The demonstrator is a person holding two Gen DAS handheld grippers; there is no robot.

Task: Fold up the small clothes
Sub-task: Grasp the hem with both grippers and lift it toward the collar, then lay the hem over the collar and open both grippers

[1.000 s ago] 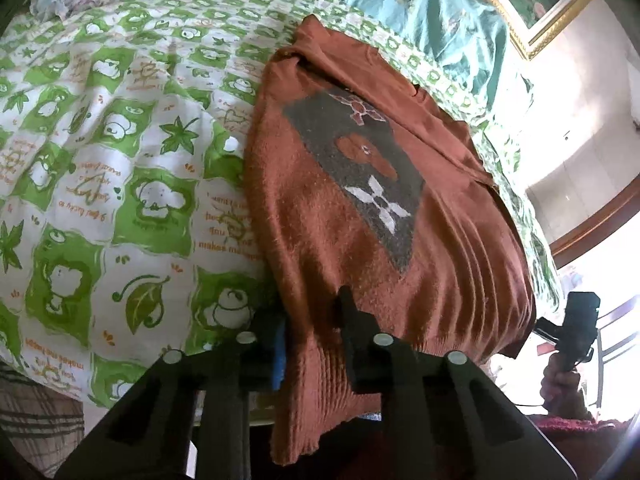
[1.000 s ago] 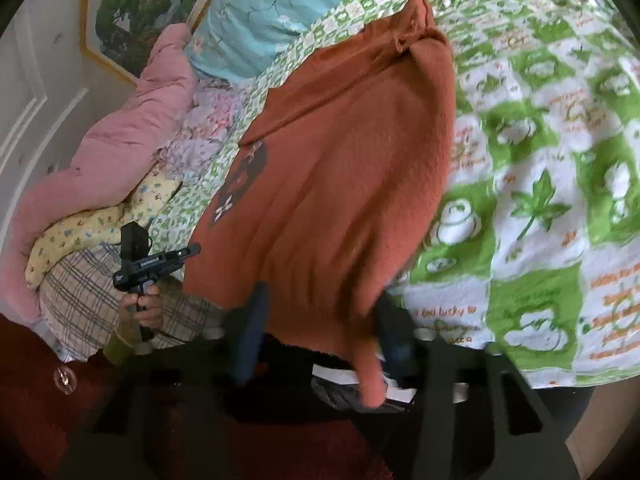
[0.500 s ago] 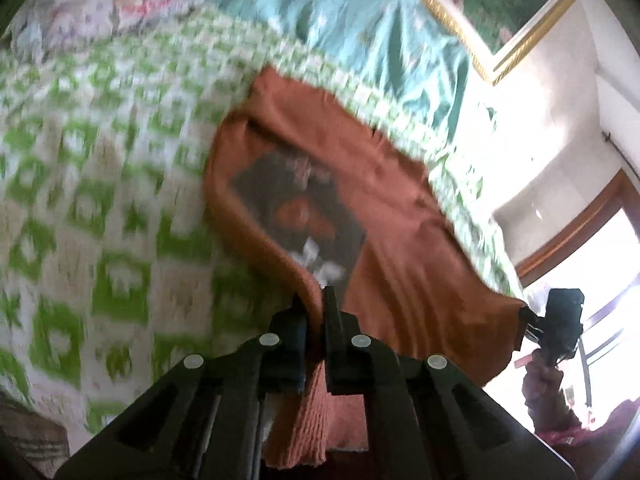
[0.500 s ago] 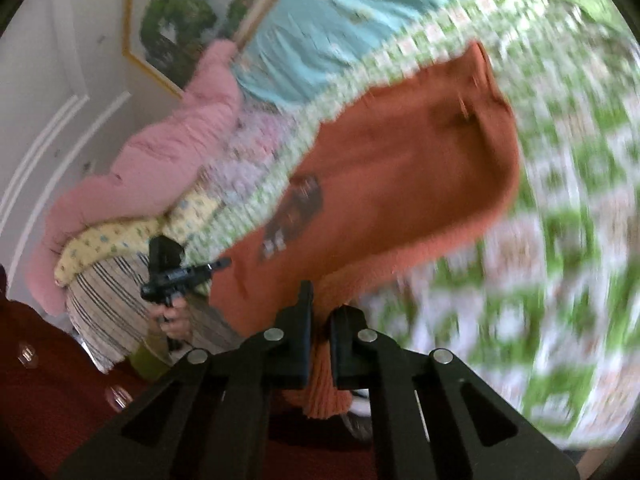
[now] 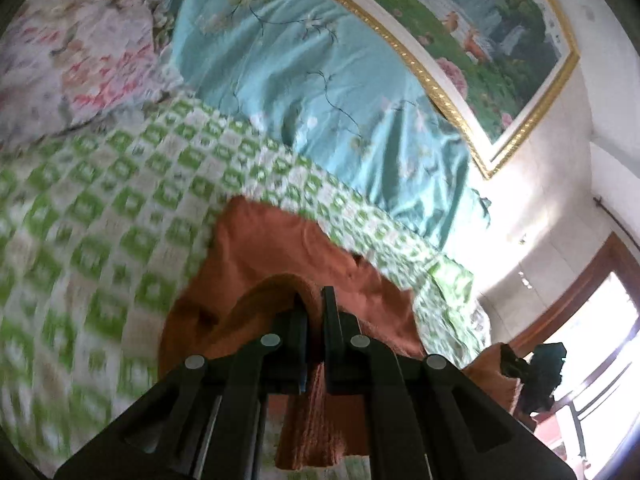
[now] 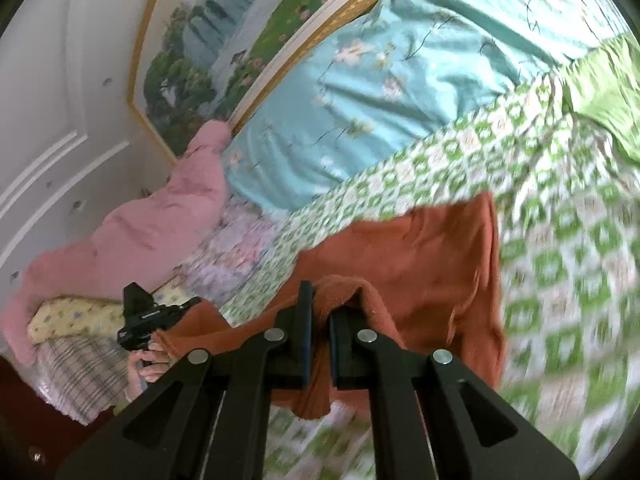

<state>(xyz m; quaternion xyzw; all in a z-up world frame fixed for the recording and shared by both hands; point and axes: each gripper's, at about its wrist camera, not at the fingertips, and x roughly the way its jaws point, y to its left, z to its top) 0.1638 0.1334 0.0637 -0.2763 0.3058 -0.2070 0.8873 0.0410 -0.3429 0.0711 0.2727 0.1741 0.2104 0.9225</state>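
**Op A:** Holding the sweater [image 5: 256, 248] by its ribbed hem with both tools. My left tool [image 5: 314, 304] is clamped right down on the knit, and a flap of hem hangs loose below the jaws. The right tool [image 6: 318, 312] is pinched shut on the hem too, with a bunched lump of knit riding over its tips.

**Op B:** Where's the rest of it?

**Op A:** The hem is lifted off the bed [image 5: 100, 220]; the far part lies on the green checked cover, short of the teal quilt [image 5: 320, 80] at the head of the bed.

**Op B:** How will it handle?

**Op A:** I'd judge it soft and limp, fairly light, with a grippy knit that won't slide out of the pads. It sags between my two holds, so it won't keep a crease unless laid flat. The ribbed hem is the thickest edge, and I'd call its two corners the best hold for carrying it over.

**Op B:** Count?

**Op A:** One sweater, two tools, both on it. Beyond it, against the quilt: one floral pillow [image 5: 80, 52], and one pink blanket [image 6: 160, 220]. One framed picture [image 5: 460, 32] above.
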